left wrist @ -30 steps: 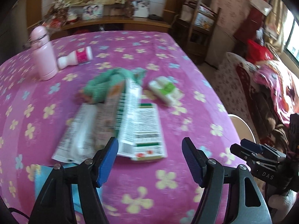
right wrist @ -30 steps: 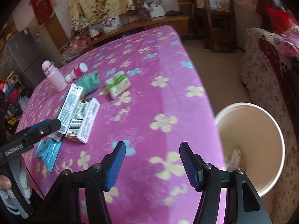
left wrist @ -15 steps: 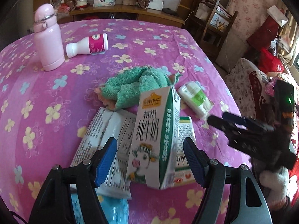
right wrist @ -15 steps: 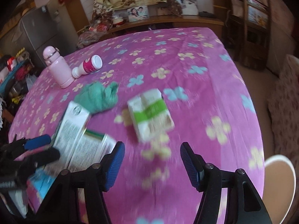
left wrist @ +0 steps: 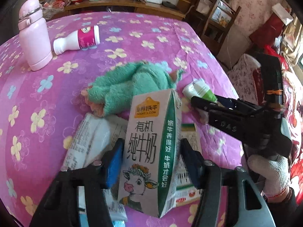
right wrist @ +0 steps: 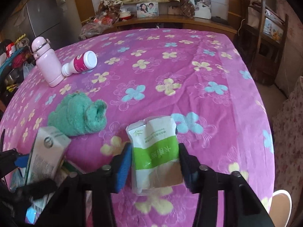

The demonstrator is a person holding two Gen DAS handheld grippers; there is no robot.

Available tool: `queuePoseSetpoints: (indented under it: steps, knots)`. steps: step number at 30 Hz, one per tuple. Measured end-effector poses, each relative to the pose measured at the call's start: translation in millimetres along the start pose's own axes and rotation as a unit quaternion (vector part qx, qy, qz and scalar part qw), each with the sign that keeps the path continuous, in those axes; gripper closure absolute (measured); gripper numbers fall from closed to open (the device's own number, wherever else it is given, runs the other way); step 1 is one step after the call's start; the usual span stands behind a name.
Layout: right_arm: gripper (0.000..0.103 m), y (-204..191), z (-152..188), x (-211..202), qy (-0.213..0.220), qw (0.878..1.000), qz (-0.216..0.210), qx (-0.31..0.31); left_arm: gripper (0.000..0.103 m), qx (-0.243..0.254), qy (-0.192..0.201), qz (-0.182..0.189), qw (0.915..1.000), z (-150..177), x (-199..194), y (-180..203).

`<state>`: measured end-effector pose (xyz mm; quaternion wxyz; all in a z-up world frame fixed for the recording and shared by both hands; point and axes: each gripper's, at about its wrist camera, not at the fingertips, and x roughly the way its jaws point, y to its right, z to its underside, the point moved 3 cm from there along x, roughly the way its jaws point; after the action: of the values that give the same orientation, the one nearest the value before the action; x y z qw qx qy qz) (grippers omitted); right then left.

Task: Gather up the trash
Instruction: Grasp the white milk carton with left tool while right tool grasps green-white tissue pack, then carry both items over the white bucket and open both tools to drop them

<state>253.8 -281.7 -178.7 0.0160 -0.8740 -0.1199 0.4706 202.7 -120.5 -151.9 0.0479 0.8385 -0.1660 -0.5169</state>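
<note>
A white and green milk carton (left wrist: 151, 147) stands upright between the fingers of my left gripper (left wrist: 151, 162); the blue pads touch or nearly touch its sides. It also shows in the right wrist view (right wrist: 45, 157). A green and white tissue pack (right wrist: 155, 151) lies on the pink flowered tablecloth (right wrist: 189, 66) between the open fingers of my right gripper (right wrist: 154, 168), with small gaps each side. The right gripper (left wrist: 200, 104) also shows in the left wrist view, over the tissue pack (left wrist: 200, 90).
A green towel (right wrist: 77, 113) lies beyond the carton. A pink flask (right wrist: 48, 62) stands at the far left beside a fallen white and pink bottle (right wrist: 81, 63). Flat wrappers (left wrist: 90, 140) lie under the carton. A white bin rim (right wrist: 280, 206) is at lower right.
My left gripper has moved in around the milk carton and narrowed on it. My right gripper has swung from the bin to the tissue pack, which now lies between its fingers.
</note>
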Motion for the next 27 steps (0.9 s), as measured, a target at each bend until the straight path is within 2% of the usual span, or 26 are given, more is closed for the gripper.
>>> queuePoseSetpoints:
  steps: [2,14,27]
  knots:
    - [0.062,2.7,7.9,-13.3,0.013,1.0,-0.008,0.012,0.043,0.01,0.004,-0.002,0.9999,4.3,-5.6,2.9]
    - [0.062,7.0,68.8,-94.5,0.037,0.998,-0.019,0.036,0.043,0.048,0.049,-0.017,0.9975,26.4,-56.9,38.2]
    - [0.062,32.6,122.4,-156.5,0.054,0.996,0.001,0.065,0.043,0.09,0.048,0.012,0.9947,53.1,-62.1,105.1]
